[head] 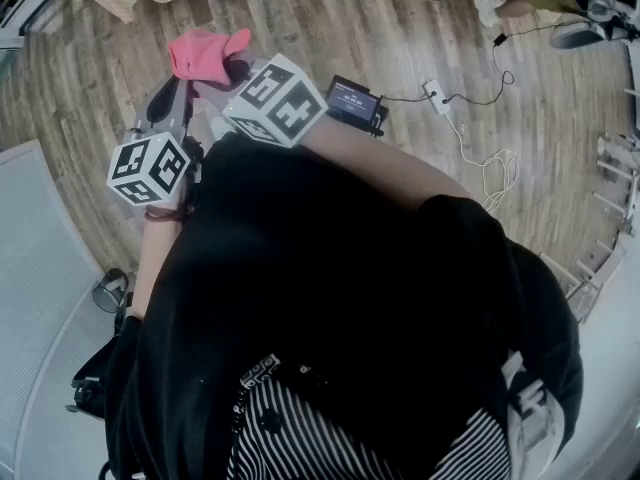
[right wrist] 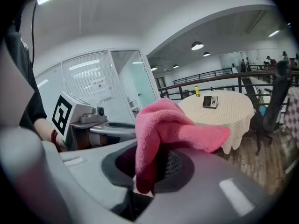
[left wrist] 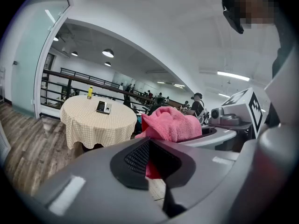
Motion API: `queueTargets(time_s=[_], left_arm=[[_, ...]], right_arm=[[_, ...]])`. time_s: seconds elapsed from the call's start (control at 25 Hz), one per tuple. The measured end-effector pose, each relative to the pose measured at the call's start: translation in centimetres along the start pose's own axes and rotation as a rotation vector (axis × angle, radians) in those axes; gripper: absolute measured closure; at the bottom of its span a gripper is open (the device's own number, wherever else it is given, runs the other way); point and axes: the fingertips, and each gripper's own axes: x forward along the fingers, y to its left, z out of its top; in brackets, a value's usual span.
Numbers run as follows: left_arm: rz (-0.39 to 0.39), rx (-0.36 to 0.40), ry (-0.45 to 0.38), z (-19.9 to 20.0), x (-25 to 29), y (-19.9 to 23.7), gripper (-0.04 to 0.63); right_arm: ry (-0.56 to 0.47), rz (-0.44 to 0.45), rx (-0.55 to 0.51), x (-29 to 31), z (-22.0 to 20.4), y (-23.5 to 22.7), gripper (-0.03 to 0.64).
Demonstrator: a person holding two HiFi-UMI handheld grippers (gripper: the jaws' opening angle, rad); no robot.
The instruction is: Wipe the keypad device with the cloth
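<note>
A pink cloth (right wrist: 163, 125) is bunched up in my right gripper (right wrist: 150, 174), whose jaws are shut on it; a fold flops over the right jaw. The head view has this cloth (head: 205, 52) out in front of the person, over the wooden floor. My left gripper (left wrist: 156, 171) is held close beside the right one, jaws together with nothing in them, and the cloth (left wrist: 172, 124) shows just beyond its tips. The keypad device (right wrist: 210, 101) lies far off on a round table with a checked cover (right wrist: 233, 118), also in the left gripper view as the keypad device (left wrist: 103, 107).
A yellow bottle (left wrist: 89, 92) stands on the table behind the device. An office chair (right wrist: 273, 101) stands right of the table. On the floor lie a black screen unit (head: 352, 100), a power strip (head: 437, 96) and a white cable (head: 490, 173). People sit beyond a railing (left wrist: 84, 78).
</note>
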Motion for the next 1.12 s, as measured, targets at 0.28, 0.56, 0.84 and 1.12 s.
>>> queueTargets(time_s=[0.28, 0.56, 0.84, 1.12], left_arm=[[-0.004, 0.018, 0.014, -0.3, 1.0, -0.6, 0.591], [-0.021, 0.031, 0.011, -1.2, 2.1, -2.4, 0.591], [-0.029, 0.05, 0.013, -0.2, 2.7, -4.0, 0.591], [-0.035, 0.076, 0.026, -1.1, 3.3, -5.7, 0.591]], right_arm=[[-0.007, -0.006, 0.013, -0.5, -0.5, -0.9, 0.557], [-0.026, -0.005, 0.048, -2.0, -1.7, -1.9, 0.555], [-0.051, 0.012, 0.044, -3.7, -1.0, -2.5, 0.555], [-0.072, 0.011, 0.061, -5.2, -2.2, -3.0, 0.555]])
